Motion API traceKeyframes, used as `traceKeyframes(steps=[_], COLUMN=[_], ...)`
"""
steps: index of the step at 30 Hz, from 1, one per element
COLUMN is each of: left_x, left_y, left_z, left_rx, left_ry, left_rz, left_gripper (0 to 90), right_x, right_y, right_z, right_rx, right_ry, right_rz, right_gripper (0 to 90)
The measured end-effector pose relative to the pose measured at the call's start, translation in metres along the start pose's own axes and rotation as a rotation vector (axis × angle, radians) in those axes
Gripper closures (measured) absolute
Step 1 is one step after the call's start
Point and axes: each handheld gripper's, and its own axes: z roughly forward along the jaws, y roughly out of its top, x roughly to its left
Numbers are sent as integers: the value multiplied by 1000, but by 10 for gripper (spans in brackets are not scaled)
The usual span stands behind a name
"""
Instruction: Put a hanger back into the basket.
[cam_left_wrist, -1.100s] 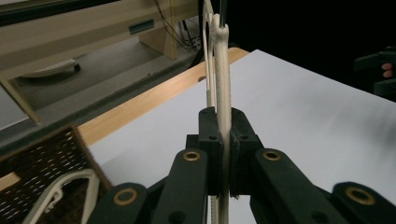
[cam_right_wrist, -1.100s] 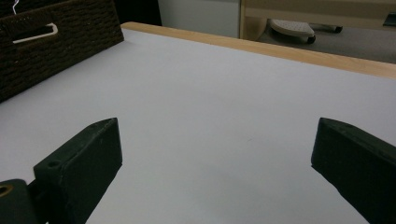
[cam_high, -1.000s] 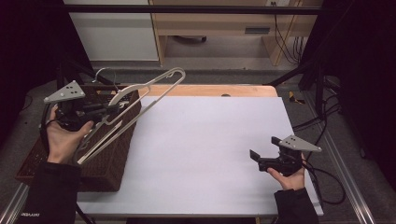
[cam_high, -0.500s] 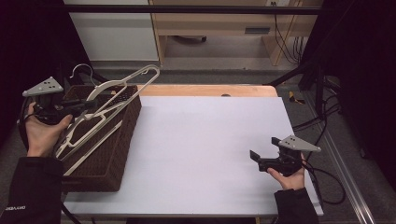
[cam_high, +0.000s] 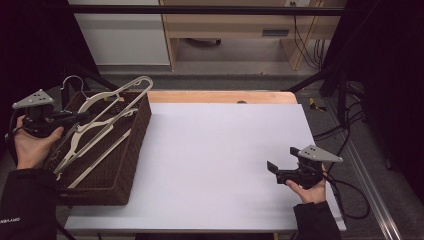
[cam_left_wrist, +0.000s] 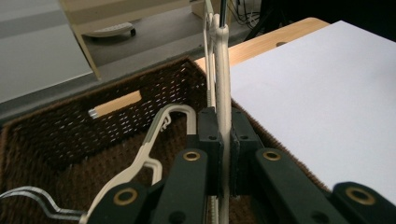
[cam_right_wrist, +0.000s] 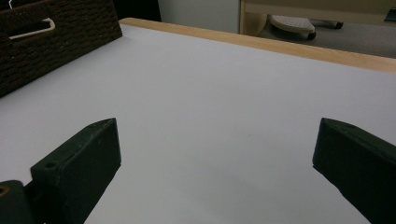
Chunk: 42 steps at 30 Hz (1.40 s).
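The basket (cam_high: 131, 150) looked like dark brown woven wicker, rough and matt. The hanger (cam_left_wrist: 221, 84) was smooth cream plastic with a shiny metal hook (cam_high: 70, 82). The table (cam_high: 225, 165) wore a matt white sheet, edged in pale wood.

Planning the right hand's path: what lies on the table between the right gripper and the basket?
Nothing: in the high view the white table is bare from the right gripper to the basket.

white tabletop (cam_high: 220, 150) open, wicker basket (cam_high: 131, 150) walls – hangers (cam_high: 100, 127) crowd inside
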Motion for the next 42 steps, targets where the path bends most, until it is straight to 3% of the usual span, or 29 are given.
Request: traceKeyframes(steps=[9, 14, 23, 31, 35, 39, 42], left_x=[17, 16, 10, 8, 9, 15, 14], left_y=[-24, -34, -50, -69, -77, -80, -78], left_z=[-3, -2, 11, 32, 34, 35, 36], left_rx=[24, 34, 113, 182, 215, 217, 232], left_ry=[31, 20, 10, 6, 10, 32, 99], left_rz=[-49, -52, -50, -113, -148, -231, -229], left_gripper=[862, 861, 861, 857, 850, 836, 822], right_x=[0, 0, 1, 1, 1, 2, 2], right_y=[0, 0, 0, 0, 0, 0, 0], right_z=[-1, 0, 0, 0, 0, 1, 1], right_rx=[-4, 1, 2, -1, 6, 7, 8], right_ry=[7, 4, 6, 13, 10, 13, 15], right_rz=[-2, 7, 8, 6, 10, 3, 3], right_gripper=[14, 13, 13, 13, 13, 13, 13])
